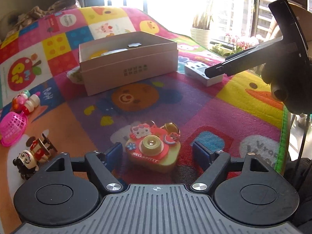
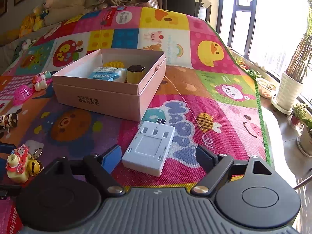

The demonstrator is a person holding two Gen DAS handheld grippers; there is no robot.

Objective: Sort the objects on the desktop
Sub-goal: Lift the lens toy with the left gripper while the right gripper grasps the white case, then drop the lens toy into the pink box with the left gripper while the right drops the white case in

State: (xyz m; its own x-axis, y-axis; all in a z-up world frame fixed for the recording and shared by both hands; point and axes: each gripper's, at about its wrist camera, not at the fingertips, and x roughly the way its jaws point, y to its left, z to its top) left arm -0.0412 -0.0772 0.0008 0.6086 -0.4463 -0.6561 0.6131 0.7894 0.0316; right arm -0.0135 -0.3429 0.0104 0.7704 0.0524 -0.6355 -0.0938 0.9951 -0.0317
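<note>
My left gripper is open, its blue pads either side of a Hello Kitty toy camera with a bell on the colourful mat; no pad touches it. The camera also shows in the right wrist view. My right gripper is open around the near end of a white charger box, apart from it. In the left wrist view the right gripper's finger hangs over that box. A pink cardboard box holds a tissue pack and a yellow jar.
At the left of the mat lie a pink toy basket, small figurines and a pink toy. The mat's green edge drops off at the right, with potted plants by the window. Plush toys sit behind.
</note>
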